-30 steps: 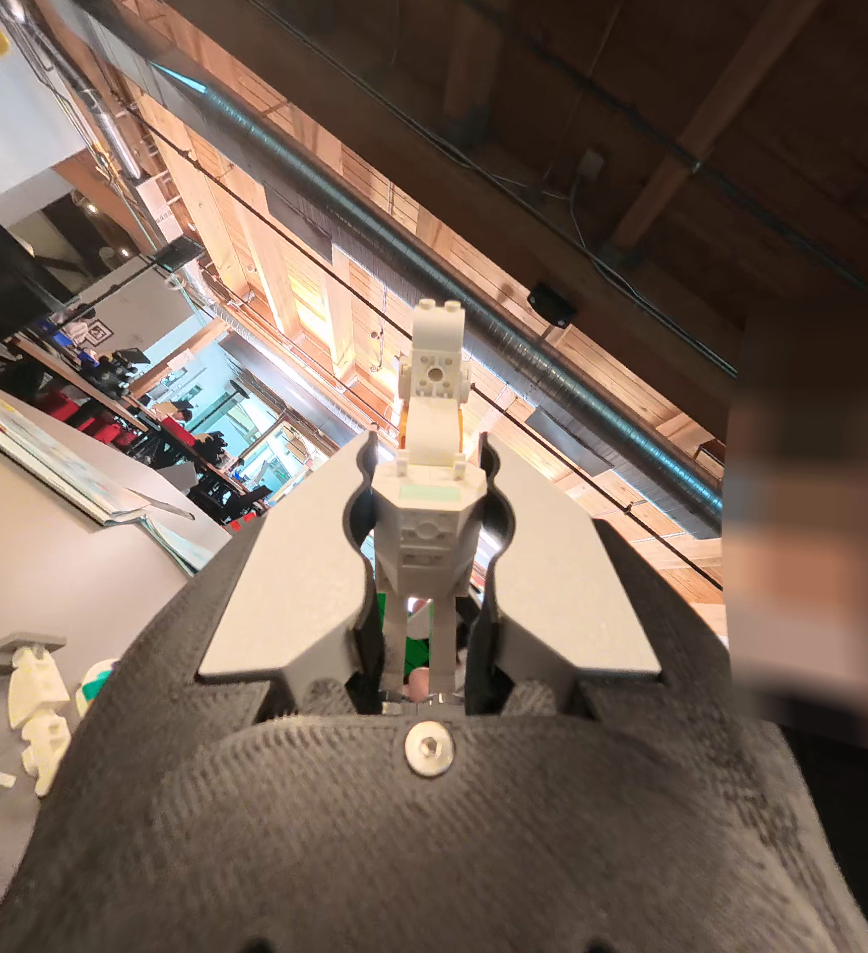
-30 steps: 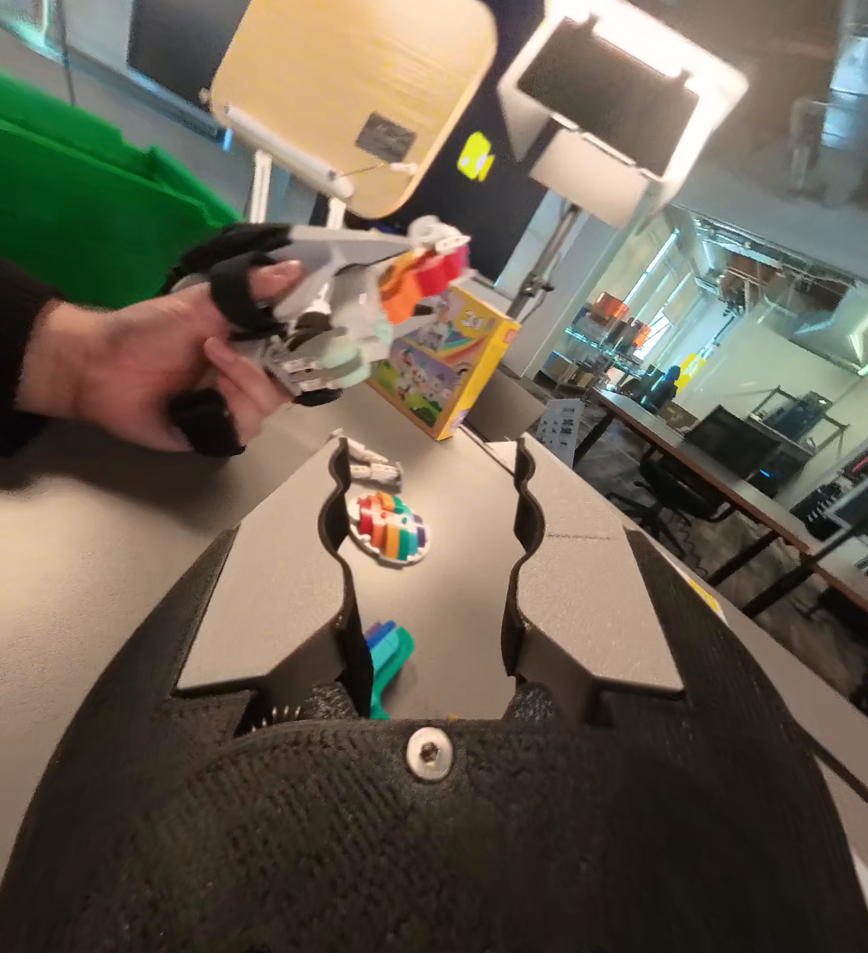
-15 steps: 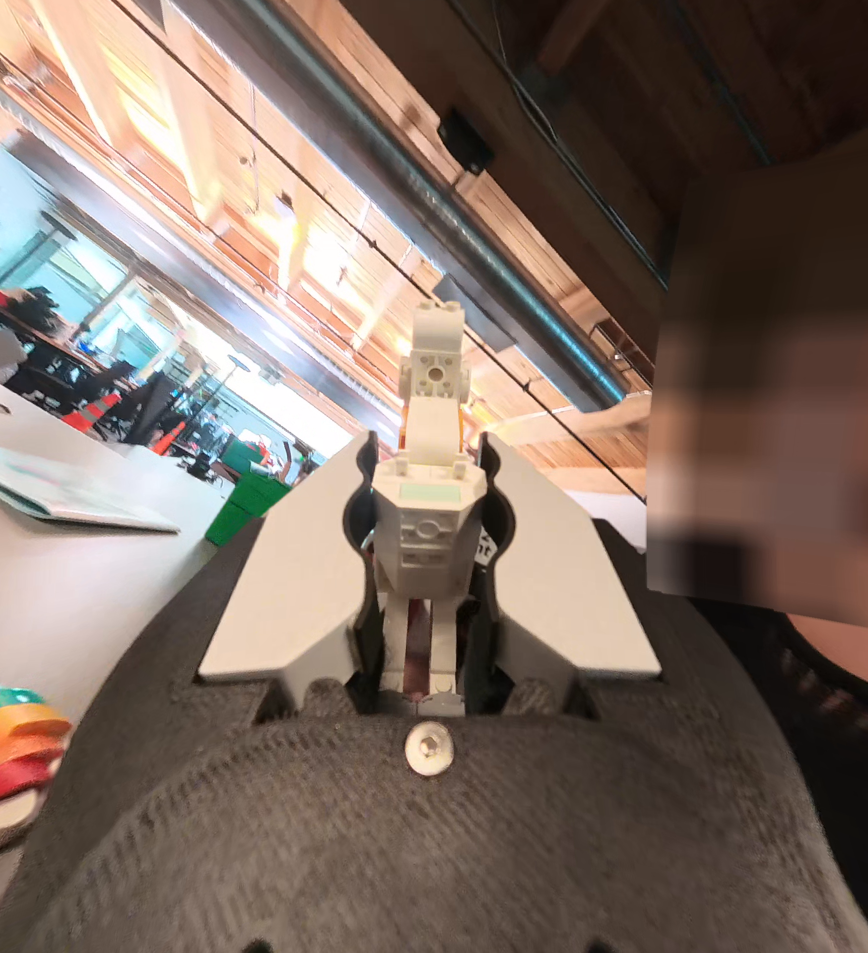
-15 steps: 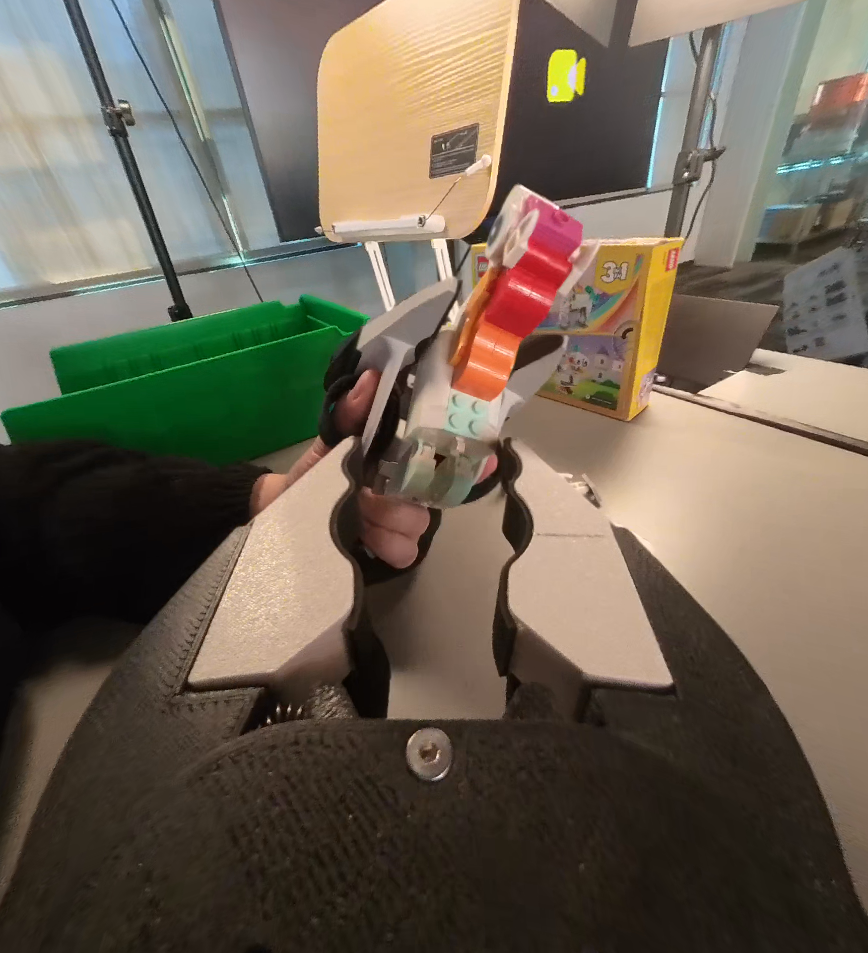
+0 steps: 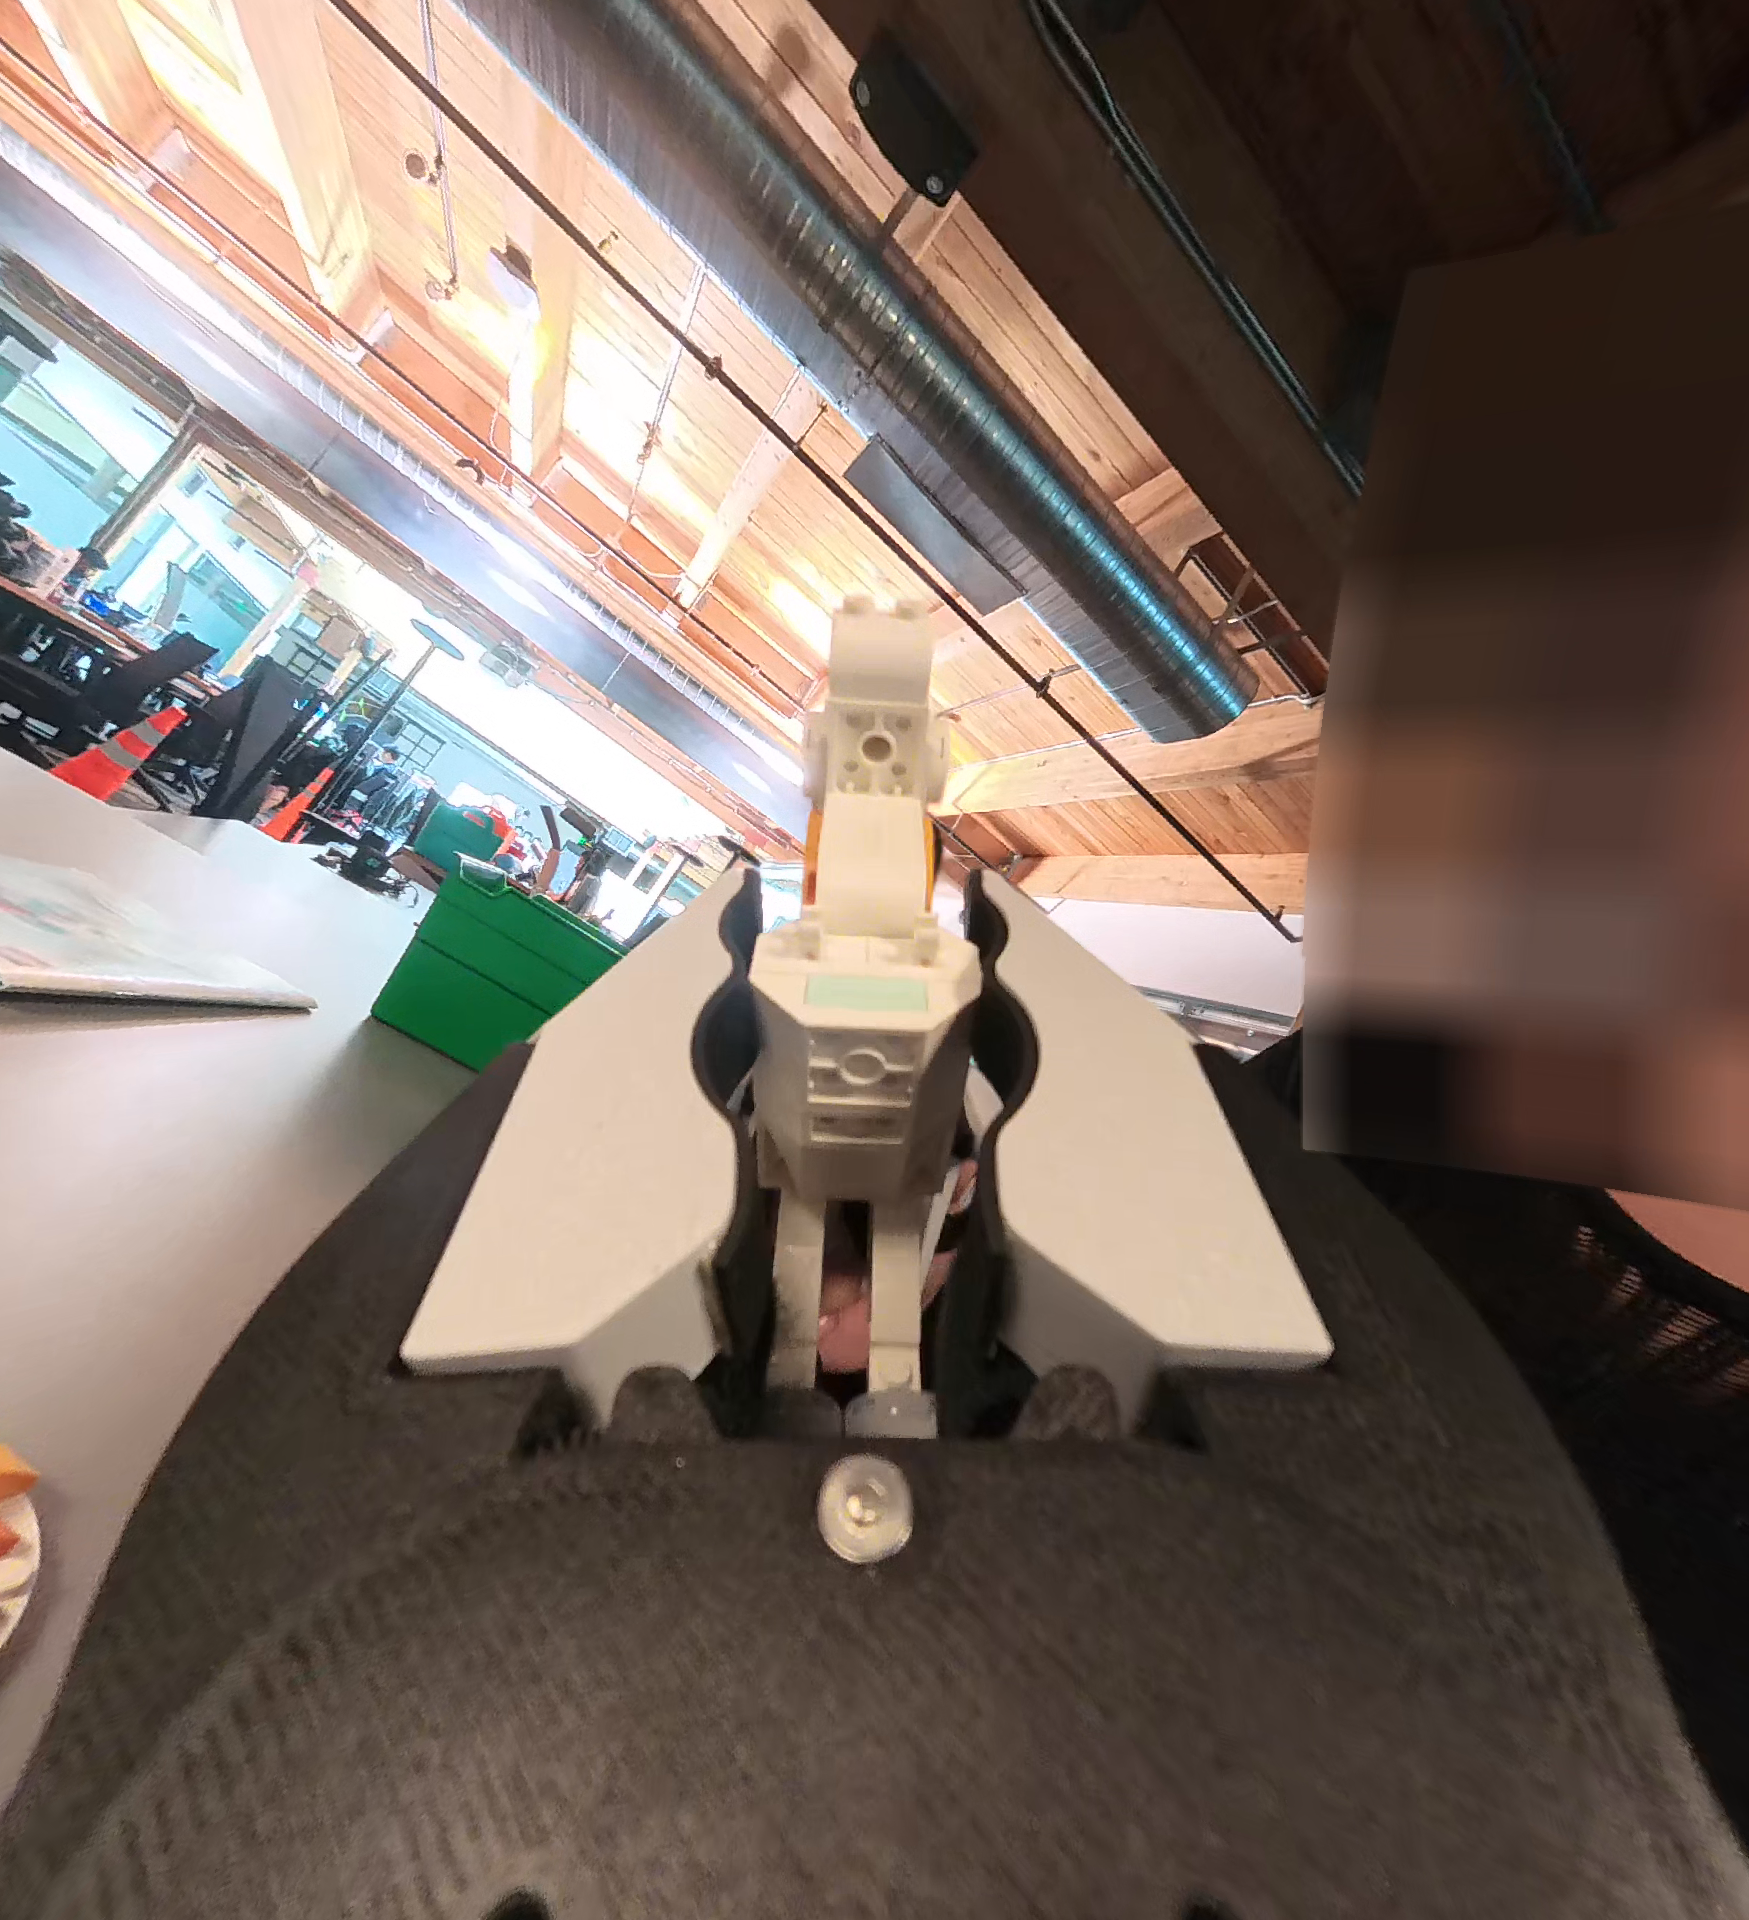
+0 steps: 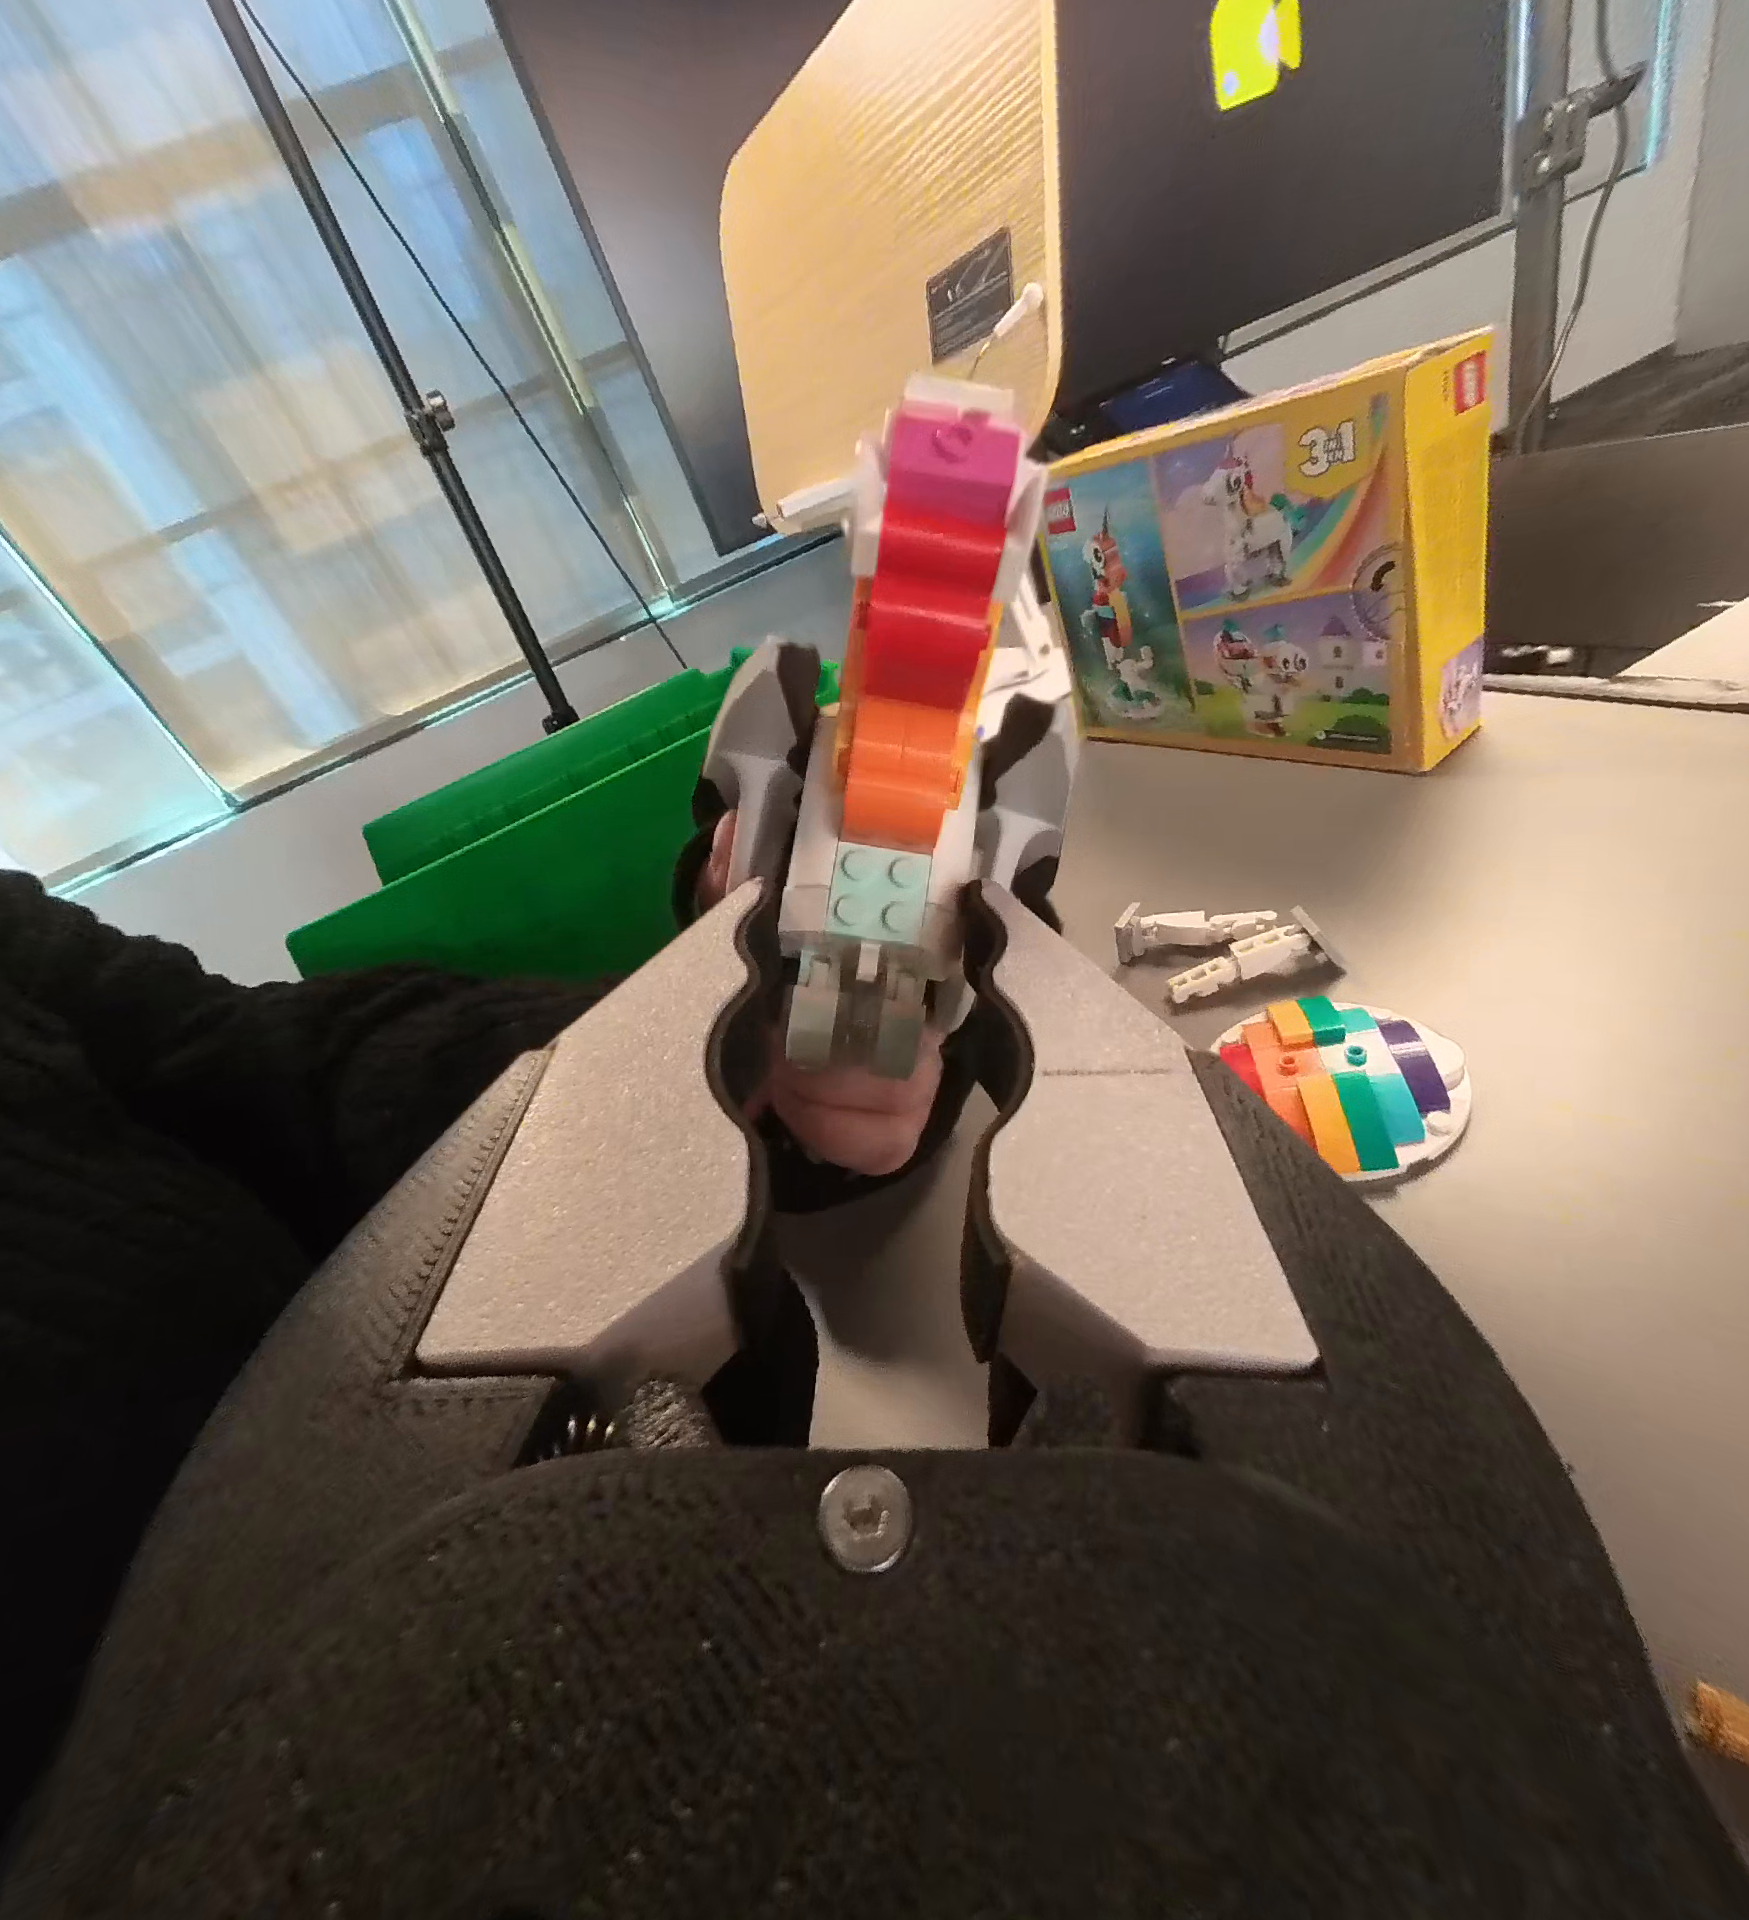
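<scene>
My left gripper is shut on a white brick-built animal figure, gripping its body, with the neck and head sticking out past the fingertips. In the right wrist view a hand holds the left gripper raised above the table. The figure shows a pink, red and orange brick mane and a mint rear plate. My right gripper is open. Its fingertips stand on either side of the figure's rear end, and I cannot tell whether they touch it.
A yellow toy box stands on the table at the back right. A round white plate with rainbow bricks and loose grey-white parts lie right of the grippers. A green bin sits at the left. A booklet lies on the table.
My right gripper has swung from the table toward the held figure and closed in until its tips flank the figure's rear. The left gripper kept its grip and turned the figure toward the right gripper.
</scene>
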